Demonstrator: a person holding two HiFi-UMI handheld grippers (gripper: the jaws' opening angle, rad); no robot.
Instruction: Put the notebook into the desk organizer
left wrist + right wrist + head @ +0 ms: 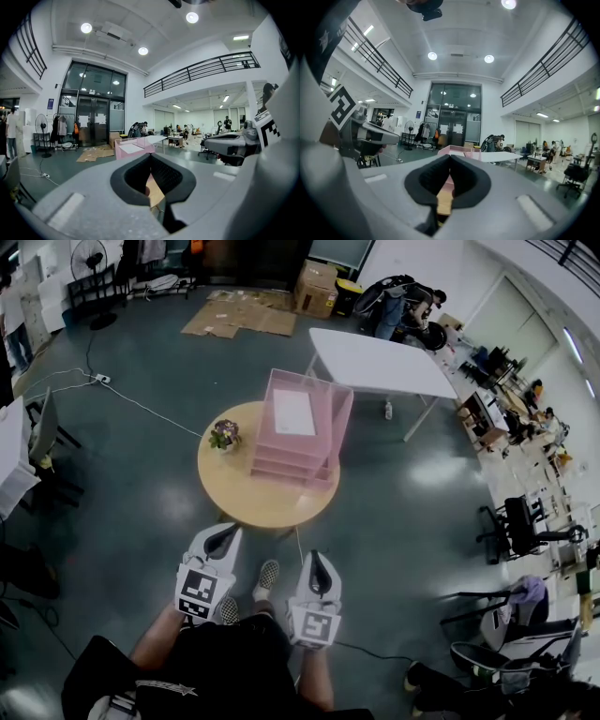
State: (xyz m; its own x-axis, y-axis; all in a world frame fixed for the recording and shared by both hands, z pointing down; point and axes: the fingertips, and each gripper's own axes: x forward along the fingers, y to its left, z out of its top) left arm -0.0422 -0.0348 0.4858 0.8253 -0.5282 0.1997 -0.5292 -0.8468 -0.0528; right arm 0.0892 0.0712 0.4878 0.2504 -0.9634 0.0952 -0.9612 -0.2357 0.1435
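Both the left hand-held gripper (223, 538) and right hand-held gripper (317, 563) are closed on nothing; check that the white notebook (293, 412) lies flat in the desk organizer (323, 442) top tray.

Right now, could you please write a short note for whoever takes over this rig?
Left gripper: shut, empty, held low near the person's body, short of the table.
Right gripper: shut, empty, held alongside it.
Organizer: pink stacked trays on the round table, beside a small plant.
Notebook: a flat white thing in the top tray looks like it.
Done: the placing, it seems.
Left: confirm that the white thing is the notebook. No other one is in view.
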